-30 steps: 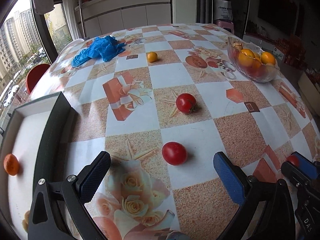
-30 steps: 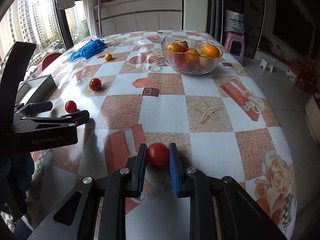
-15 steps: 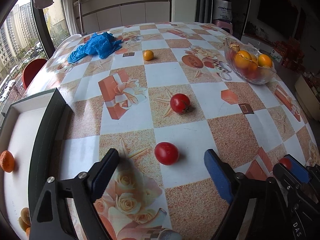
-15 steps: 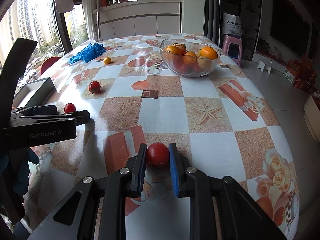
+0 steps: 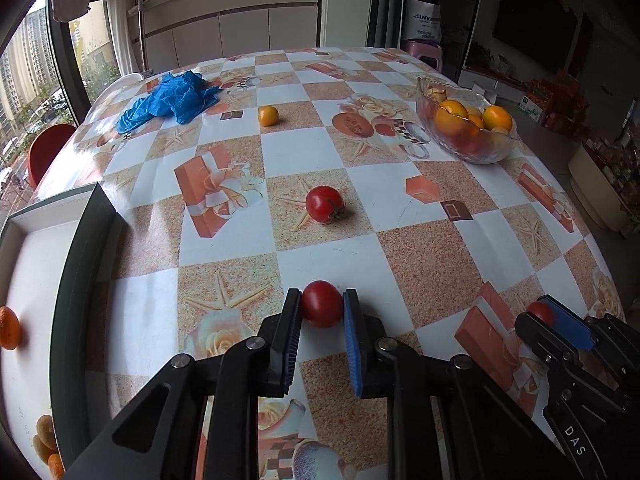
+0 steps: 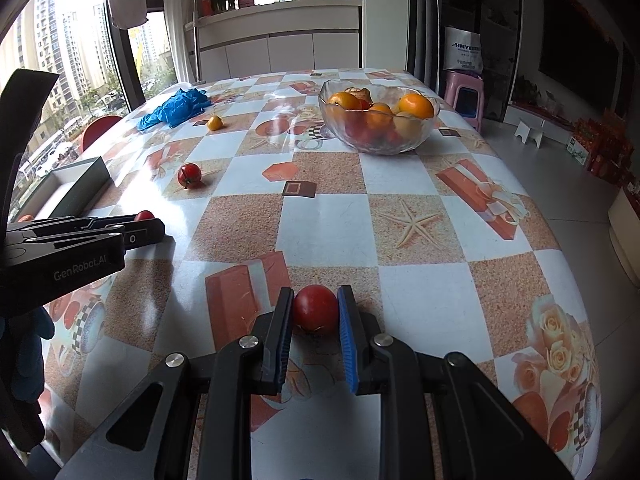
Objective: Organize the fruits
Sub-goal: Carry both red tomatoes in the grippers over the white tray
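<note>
The jaws of my left gripper are closing, and their pads press a red tomato on the patterned tablecloth. My right gripper is shut on a second red tomato, also resting on the cloth. In the left wrist view the right gripper shows at the lower right, its tomato half hidden. A third tomato lies loose further out, and a small orange fruit beyond it. A glass bowl at the far right holds oranges and other fruit.
A dark-walled box with a white floor sits at the table's left edge with a mandarin inside. Blue gloves lie crumpled at the far left. A red chair stands beyond that edge. The table drops off on the right.
My left gripper went from wide open to shut on the tomato in front of it, moving slightly forward. The right gripper has kept still, holding its tomato.
</note>
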A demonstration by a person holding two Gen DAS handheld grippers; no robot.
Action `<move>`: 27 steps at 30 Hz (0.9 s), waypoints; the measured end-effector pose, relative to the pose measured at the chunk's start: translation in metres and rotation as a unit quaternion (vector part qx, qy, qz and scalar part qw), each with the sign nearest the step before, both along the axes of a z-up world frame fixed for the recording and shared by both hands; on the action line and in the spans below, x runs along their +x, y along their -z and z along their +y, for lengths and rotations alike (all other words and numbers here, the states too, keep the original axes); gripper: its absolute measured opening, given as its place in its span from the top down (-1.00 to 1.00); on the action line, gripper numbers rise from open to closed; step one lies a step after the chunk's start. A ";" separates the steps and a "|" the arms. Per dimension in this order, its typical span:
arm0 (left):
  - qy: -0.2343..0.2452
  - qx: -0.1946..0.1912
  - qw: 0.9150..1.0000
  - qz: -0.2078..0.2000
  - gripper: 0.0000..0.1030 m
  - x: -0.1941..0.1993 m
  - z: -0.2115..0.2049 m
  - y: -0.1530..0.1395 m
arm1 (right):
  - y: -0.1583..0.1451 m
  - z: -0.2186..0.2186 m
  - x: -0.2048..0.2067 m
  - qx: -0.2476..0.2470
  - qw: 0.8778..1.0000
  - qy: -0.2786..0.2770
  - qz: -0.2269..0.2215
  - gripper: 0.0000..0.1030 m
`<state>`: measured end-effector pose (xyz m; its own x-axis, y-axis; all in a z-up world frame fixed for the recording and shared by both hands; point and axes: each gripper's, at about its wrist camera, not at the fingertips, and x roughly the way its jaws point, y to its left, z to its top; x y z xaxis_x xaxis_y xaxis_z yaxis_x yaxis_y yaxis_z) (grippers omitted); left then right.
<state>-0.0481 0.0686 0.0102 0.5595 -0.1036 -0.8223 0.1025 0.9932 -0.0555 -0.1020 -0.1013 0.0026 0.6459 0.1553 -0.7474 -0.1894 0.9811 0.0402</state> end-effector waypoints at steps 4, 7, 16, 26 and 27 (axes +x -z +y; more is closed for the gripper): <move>0.002 0.000 1.000 0.000 0.57 -0.004 0.002 0.000 | 0.000 0.000 0.000 0.000 1.000 0.000 0.000 0.54; 0.002 -0.003 1.000 0.003 0.57 -0.008 0.005 0.000 | 0.000 0.000 0.000 -0.002 1.000 0.000 0.000 0.54; -0.009 -0.025 1.000 0.005 0.57 -0.032 0.027 -0.001 | -0.001 0.000 -0.002 0.000 1.000 -0.005 0.008 0.54; -0.002 -0.050 0.999 0.002 0.57 -0.051 0.040 -0.007 | -0.004 -0.004 -0.015 0.024 0.999 0.003 0.033 0.54; -0.002 -0.053 0.999 -0.001 0.57 -0.053 0.042 -0.010 | -0.005 -0.002 -0.015 0.027 0.999 0.002 0.036 0.54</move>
